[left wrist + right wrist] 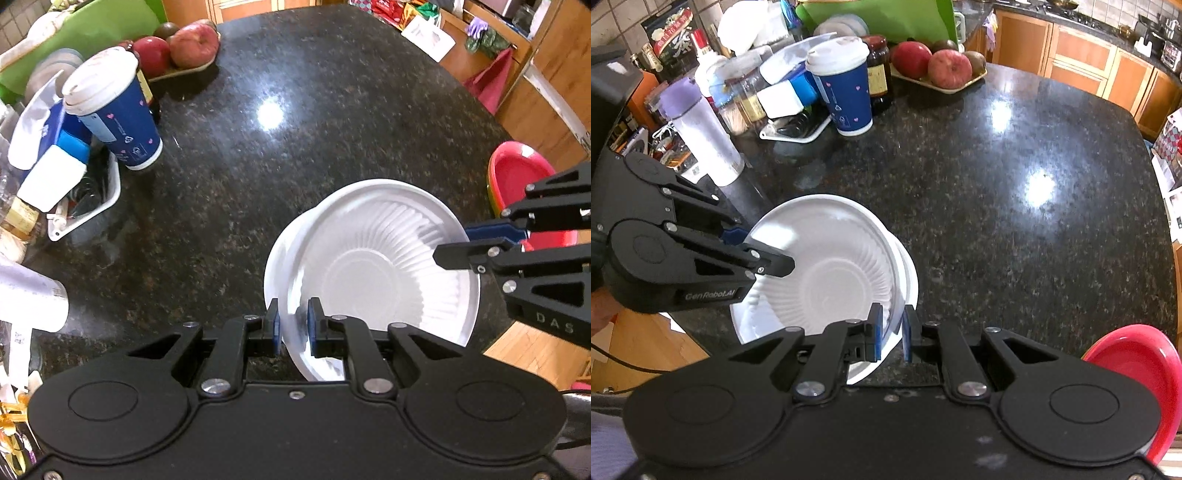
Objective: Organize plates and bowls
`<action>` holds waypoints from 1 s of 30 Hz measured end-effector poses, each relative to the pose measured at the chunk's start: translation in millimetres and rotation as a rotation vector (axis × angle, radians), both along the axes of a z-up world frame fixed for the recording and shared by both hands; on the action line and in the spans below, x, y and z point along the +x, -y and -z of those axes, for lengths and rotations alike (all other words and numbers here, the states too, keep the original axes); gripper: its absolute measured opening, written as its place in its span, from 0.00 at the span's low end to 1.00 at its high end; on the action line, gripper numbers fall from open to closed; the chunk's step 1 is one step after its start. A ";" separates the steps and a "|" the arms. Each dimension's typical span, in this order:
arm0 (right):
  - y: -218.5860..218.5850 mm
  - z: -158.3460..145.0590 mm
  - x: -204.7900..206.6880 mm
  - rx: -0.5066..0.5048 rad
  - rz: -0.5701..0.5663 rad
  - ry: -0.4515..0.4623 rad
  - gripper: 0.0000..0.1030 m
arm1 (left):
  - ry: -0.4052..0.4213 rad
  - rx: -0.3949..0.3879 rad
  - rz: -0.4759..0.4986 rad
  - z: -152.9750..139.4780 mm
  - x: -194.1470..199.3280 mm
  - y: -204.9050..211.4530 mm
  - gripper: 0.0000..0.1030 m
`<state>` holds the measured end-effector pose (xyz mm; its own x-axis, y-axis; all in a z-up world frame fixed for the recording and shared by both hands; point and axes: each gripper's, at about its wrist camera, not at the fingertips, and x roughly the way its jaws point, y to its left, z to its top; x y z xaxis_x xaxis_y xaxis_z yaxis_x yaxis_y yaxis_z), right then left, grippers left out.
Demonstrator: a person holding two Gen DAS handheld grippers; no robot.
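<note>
Left wrist view: left hand-held gripper (293,325) is clamping the near rim of the white bowls (373,273), one pad inside and one outside.
Right wrist view: right hand-held gripper (892,332) is pinching the opposite rim of the same bowls (827,273).
Bowls: two nested white ribbed bowls, tilting, are sitting between the two grippers above the table (295,147) near its front edge; contact with the table cannot be told.
Red plate (1137,369): is lying at the table edge, just right of the bowls.
Blue cup (118,118): is standing upright at the far left, well apart from the bowls.
Apples (931,62): are resting on a tray (938,86) at the back.
</note>
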<state>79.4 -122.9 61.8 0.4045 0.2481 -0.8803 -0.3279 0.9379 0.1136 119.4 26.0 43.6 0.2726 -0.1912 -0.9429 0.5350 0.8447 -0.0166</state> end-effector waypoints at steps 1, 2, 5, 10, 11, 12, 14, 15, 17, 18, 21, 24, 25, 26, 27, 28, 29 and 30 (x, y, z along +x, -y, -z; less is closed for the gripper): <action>0.1 2.1 0.7 -0.003 0.001 -0.002 0.12 | 0.001 0.004 0.002 2.5 0.3 0.6 0.19; -0.1 4.0 1.7 -0.006 0.003 -0.006 0.12 | 0.001 0.006 0.002 4.6 1.3 0.9 0.19; -1.5 10.1 3.5 -0.014 -0.001 -0.014 0.12 | 0.004 0.009 -0.006 9.7 5.3 0.9 0.19; -5.2 13.8 7.2 -0.034 -0.013 0.007 0.13 | 0.042 0.025 0.004 12.2 6.0 2.5 0.23; -5.7 14.3 8.0 -0.038 -0.015 0.010 0.14 | 0.050 0.028 0.008 12.5 5.3 2.8 0.23; -6.0 15.1 8.9 -0.042 -0.018 0.013 0.14 | 0.055 0.029 0.010 12.8 6.0 3.3 0.24; -5.3 16.7 10.8 -0.042 -0.020 0.006 0.14 | 0.060 0.030 0.018 13.1 6.9 3.5 0.24; -5.0 17.7 11.9 -0.041 -0.020 0.000 0.14 | 0.060 0.028 0.020 12.9 7.1 3.0 0.24; -4.4 18.7 13.0 -0.039 -0.018 -0.001 0.13 | 0.051 0.021 0.023 11.9 8.4 1.8 0.24; -4.6 18.7 13.1 -0.041 -0.020 0.003 0.12 | 0.050 0.016 0.030 10.5 8.2 1.2 0.24; -4.6 18.6 14.1 -0.036 -0.027 -0.002 0.12 | 0.072 0.017 0.045 5.2 4.6 1.4 0.25; -5.8 18.2 14.3 -0.037 -0.033 -0.001 0.12 | 0.093 0.027 0.061 2.9 1.8 2.8 0.26; -6.2 18.3 14.6 -0.038 -0.036 -0.001 0.12 | 0.100 0.035 0.066 3.4 0.9 3.5 0.26; -6.6 18.4 14.6 -0.038 -0.037 -0.002 0.12 | 0.106 0.044 0.071 4.5 0.6 4.1 0.26; -6.6 18.8 15.0 -0.038 -0.037 -0.004 0.12 | 0.114 0.054 0.074 5.9 -0.2 4.7 0.26; -6.5 19.3 15.5 -0.039 -0.037 -0.006 0.12 | 0.121 0.063 0.073 7.9 -0.3 5.1 0.26; -6.6 20.3 15.9 -0.041 -0.036 -0.007 0.12 | 0.124 0.070 0.072 9.9 0.0 5.2 0.30; -6.3 21.4 16.8 -0.043 -0.032 -0.009 0.13 | 0.122 0.074 0.072 12.1 0.4 5.1 0.30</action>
